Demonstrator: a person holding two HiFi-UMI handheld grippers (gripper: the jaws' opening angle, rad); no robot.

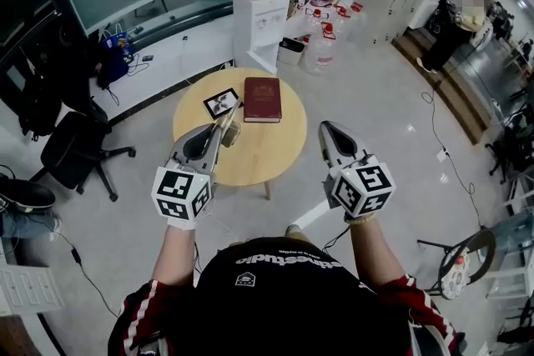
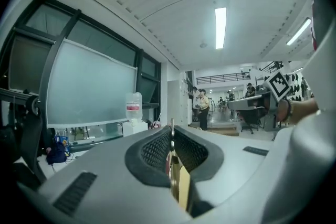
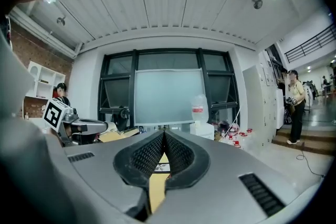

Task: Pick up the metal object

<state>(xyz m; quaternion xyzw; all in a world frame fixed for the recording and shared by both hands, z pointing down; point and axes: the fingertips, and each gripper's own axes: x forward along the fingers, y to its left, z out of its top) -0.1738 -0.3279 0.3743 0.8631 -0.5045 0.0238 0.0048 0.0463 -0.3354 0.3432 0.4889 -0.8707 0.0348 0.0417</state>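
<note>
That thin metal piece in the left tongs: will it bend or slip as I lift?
Probably stiff: the metal piece stands straight and edge-on in the left tongs, no sag. Likely light, being so thin. It might pivot, since bare smooth metal pokes past the tips.

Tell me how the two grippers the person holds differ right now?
The left gripper is shut on a thin metal object; the right gripper is shut on nothing. The left gripper reaches over the round table; the right gripper shows beside its edge. Both are grey, with jaws together.
</note>
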